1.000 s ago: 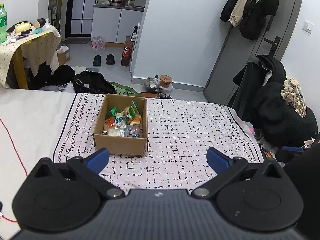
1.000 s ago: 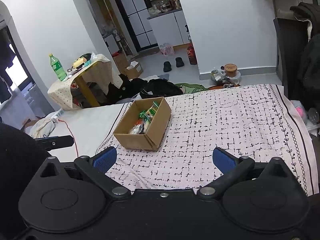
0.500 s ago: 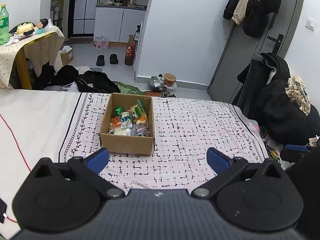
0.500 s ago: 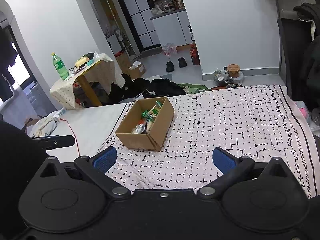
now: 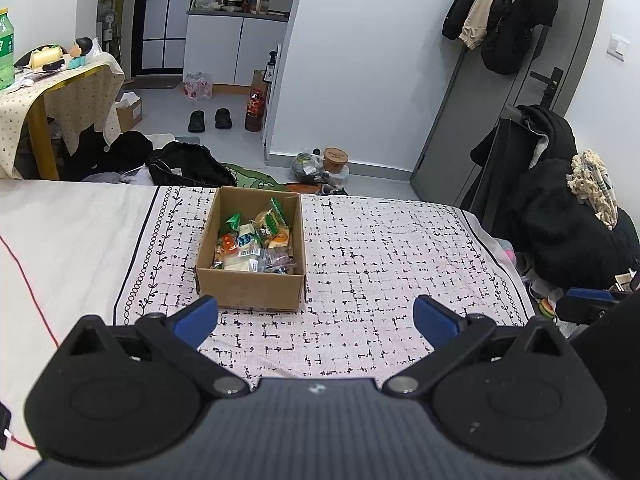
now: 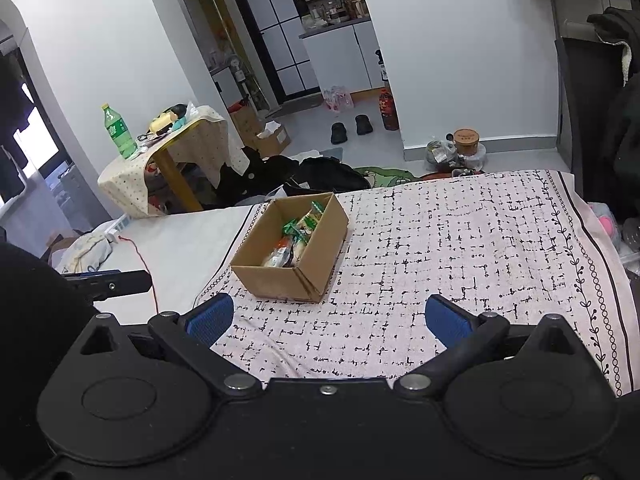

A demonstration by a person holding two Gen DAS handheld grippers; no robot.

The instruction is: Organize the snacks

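1. The room takes the upper half of both views. It has white walls, a grey floor, and an open doorway in the upper middle with white cabinets [image 5: 224,54] behind it. A grey door [image 5: 496,120] with coats hanging above it is in the upper right of the left wrist view.
2. The bed [image 5: 60,232] fills the middle of both views. A pink cloth [image 5: 380,264] with a black broken-line pattern and a leaf border covers most of it. The left part of the bed is plain white, and a thin red cable [image 5: 28,280] lies across it.
3. A small bench [image 6: 168,160] with a dotted cloth stands in the left part of the right wrist view. A green bottle [image 6: 118,132] stands upright on it.
4. The cardboard box [image 5: 250,286] sits on the pink cloth, a little left of centre in the left wrist view. It is open at the top.
5. The snacks [image 5: 256,240] lie inside the box in a loose pile: small packets in green, orange, yellow and clear wrapping.
6. The left gripper [image 5: 316,318] is in the low part of its frame, spread wide, with nothing between its blue pads.
7. The right gripper [image 6: 328,318] is also spread wide and holds nothing.
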